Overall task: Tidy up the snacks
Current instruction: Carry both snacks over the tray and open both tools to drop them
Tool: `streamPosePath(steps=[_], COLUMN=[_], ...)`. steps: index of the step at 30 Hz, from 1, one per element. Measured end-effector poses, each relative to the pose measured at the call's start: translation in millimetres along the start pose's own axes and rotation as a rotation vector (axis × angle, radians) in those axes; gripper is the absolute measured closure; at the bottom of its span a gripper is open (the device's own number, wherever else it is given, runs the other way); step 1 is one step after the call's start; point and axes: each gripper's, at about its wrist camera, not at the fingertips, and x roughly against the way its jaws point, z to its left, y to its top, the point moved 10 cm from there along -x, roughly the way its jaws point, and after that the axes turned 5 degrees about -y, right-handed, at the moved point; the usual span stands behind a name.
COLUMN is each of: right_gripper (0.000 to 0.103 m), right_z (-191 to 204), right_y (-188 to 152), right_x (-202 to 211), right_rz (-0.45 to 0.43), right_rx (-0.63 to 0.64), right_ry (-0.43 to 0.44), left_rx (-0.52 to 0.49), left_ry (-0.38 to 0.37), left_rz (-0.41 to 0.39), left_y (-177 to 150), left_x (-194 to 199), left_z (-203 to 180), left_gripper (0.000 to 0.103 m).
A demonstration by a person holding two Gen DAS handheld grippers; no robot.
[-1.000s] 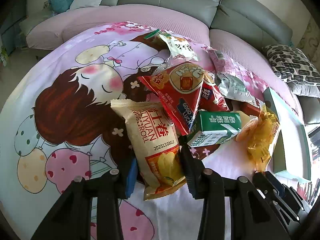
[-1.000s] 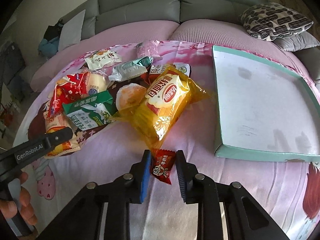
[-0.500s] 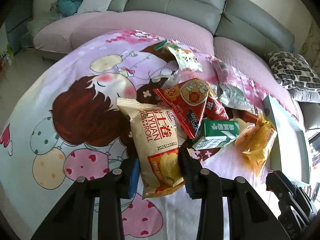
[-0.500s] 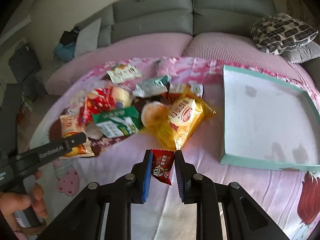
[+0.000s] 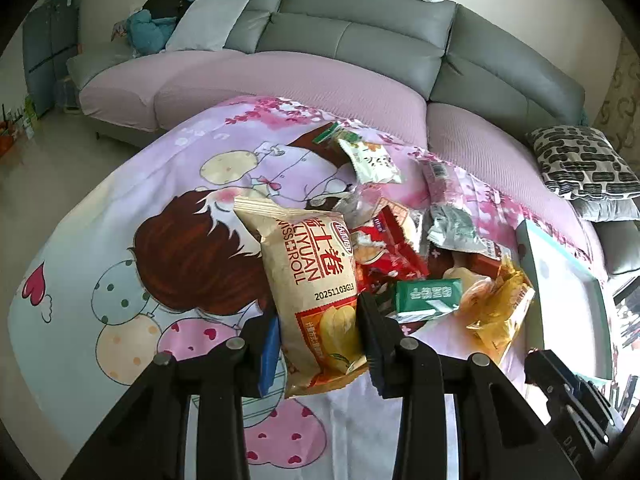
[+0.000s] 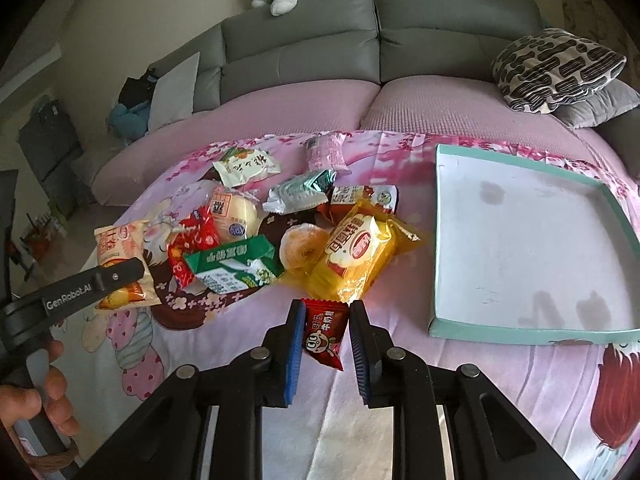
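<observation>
The left gripper (image 5: 318,332) grasps a tan swiss-roll bag (image 5: 316,280) by its lower end; the jaws are clenched on the bag's sides and the bag stands lifted above the bedsheet (image 5: 120,248). The right gripper (image 6: 322,334) grasps a small red candy packet (image 6: 323,330), jaws clenched on its edges, clear of the sheet. The remaining snacks lie in a loose pile (image 6: 280,232) on the sheet, and the teal tray (image 6: 616,208) sits to the right of the pile with nothing visible in it.

Risks from this position:

- The swiss-roll bag is held low, with most of its length above the jaws. A quick swing is likely to tip it over or let the smooth film slide out.
- The bag is air-filled; more squeeze may crush the contents or burst the seal.
- The candy packet is gripped by thin film edges and may twist free in transit.
- Both grippers probably head for the same tray; the left must cross over the pile and may collide with the right gripper or drag the green carton (image 6: 232,266) and yellow bag (image 6: 352,256) along.
- The sheet is soft, so the tray may shift when loaded.
</observation>
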Motion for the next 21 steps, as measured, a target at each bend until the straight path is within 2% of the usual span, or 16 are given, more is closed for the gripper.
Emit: streamPosePath(steps=[5,11,16,21], right_gripper=[0.079,0.079,0.079,0.079], right_z=[-23,-94,-152,-199], right_y=[16,37,48,48], right_x=[11,22,25,24], right_rz=[-0.061,-0.116,-0.127,-0.12], right_rx=[-0.042,-0.145,-0.219,-0.269], right_ry=[-0.05,-0.225,-0.336,-0.423], left_rx=[-0.063,-0.21,-0.338,-0.463], left_ry=[-0.065,-0.194,-0.3,-0.363], left_rz=[-0.019,-0.031,0.01,0.041], left_y=[13,25,16,2], left_x=[2,-2,-22,-45], left_z=[-38,-126,-202,-264], left_gripper=[0.065,0.065,0.065,0.065])
